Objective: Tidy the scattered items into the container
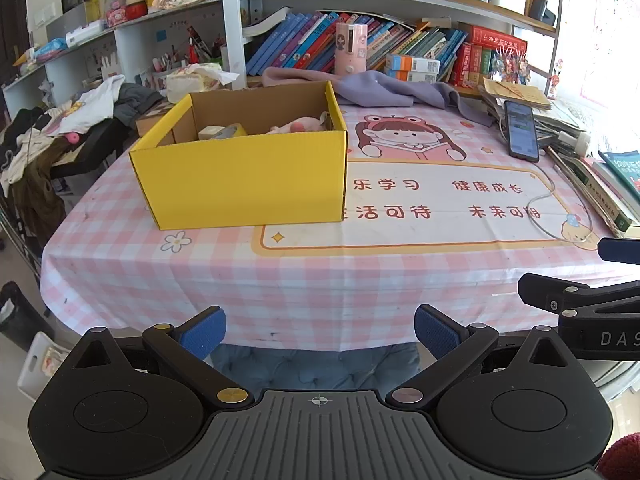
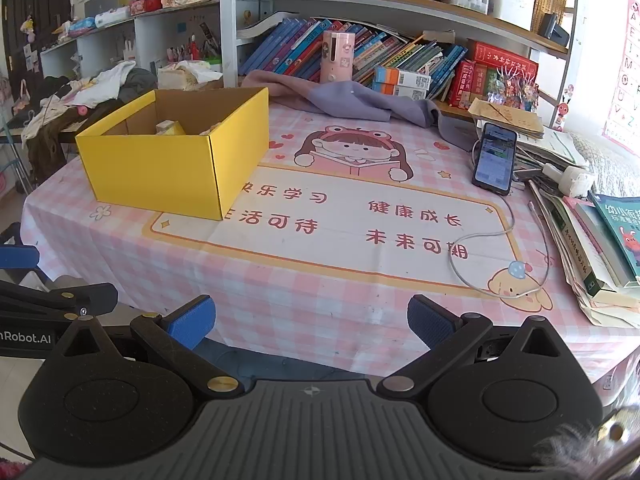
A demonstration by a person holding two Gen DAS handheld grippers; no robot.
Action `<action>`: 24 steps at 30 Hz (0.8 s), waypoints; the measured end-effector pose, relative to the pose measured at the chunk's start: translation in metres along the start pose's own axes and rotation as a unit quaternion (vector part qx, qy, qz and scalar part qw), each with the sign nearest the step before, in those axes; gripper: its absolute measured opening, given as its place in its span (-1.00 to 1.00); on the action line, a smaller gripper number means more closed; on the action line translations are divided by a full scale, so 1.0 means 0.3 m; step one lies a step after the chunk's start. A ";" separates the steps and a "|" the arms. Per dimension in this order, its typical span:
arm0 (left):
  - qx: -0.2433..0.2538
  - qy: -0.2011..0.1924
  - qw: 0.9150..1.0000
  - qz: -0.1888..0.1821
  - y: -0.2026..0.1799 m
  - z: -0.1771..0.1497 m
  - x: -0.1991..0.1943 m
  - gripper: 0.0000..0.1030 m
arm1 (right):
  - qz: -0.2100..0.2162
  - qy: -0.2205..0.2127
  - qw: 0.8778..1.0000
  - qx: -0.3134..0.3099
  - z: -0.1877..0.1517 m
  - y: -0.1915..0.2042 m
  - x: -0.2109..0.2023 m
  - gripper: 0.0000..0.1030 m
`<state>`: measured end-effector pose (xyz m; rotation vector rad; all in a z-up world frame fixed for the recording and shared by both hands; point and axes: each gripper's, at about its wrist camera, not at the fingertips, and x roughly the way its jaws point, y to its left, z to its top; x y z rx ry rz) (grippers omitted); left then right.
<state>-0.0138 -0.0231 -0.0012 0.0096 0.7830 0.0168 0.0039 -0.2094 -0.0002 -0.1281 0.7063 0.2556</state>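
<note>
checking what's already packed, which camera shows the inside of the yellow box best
The left wrist view. It looks over the yellow box front wall, showing a pink plush toy and a pale block inside. In the right wrist view the box is seen corner-on; only the block shows.

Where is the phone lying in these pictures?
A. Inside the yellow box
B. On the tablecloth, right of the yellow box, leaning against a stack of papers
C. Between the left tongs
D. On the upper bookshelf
B: the phone lies on the tablecloth with its screen lit, far right of the yellow box, its upper end propped on the stack of papers.
</note>
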 end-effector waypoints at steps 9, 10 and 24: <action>-0.009 -0.001 1.000 -0.004 0.015 0.000 0.005 0.97 | 0.003 0.005 1.000 -0.002 -0.002 0.009 0.014 1.00; -0.011 -0.001 1.000 -0.006 0.019 0.000 0.006 0.97 | 0.004 0.006 1.000 -0.002 -0.001 0.011 0.016 1.00; -0.012 0.009 1.000 -0.017 0.041 0.017 0.037 0.98 | 0.006 0.027 1.000 -0.008 0.022 0.030 0.062 1.00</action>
